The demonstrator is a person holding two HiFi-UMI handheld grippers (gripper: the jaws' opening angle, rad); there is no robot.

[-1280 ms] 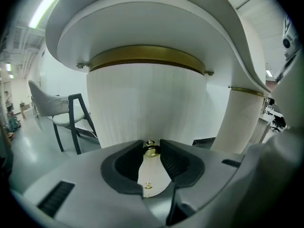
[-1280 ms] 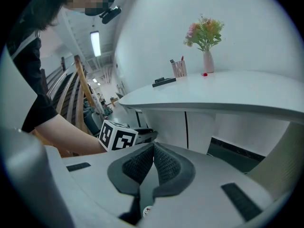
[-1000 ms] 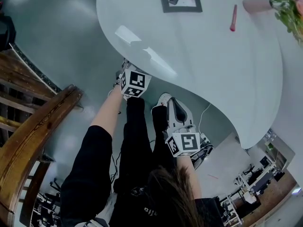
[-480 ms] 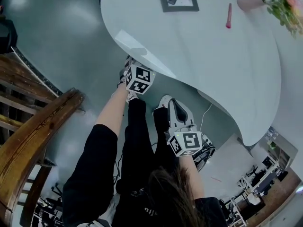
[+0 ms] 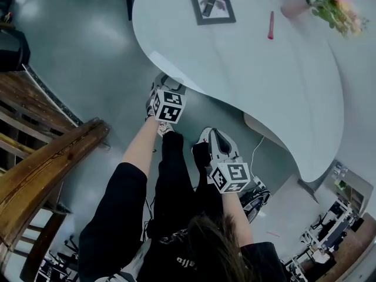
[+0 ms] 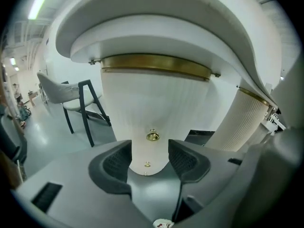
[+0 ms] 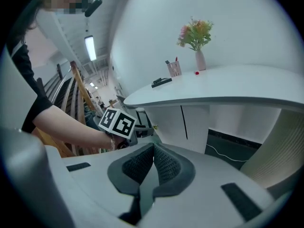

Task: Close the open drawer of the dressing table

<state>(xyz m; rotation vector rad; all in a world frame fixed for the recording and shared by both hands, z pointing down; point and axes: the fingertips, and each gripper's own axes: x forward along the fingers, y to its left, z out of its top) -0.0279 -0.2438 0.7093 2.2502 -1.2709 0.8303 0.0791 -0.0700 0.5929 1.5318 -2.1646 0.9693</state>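
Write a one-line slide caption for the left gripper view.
Left hand-held gripper, jaws just opened with nothing between them, faces the brass knob on the dressing table's fluted white front.

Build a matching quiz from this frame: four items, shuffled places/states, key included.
1. left gripper
2. right gripper
3. brass knob
4. flower vase

A. stands on the tabletop
B. jaws together
C. jaws apart, gripping nothing
D. on the ribbed front under the tabletop

Pairs: 1-C, 2-B, 3-D, 4-A.
The left gripper's jaws have just been opening; its pads touch nothing.
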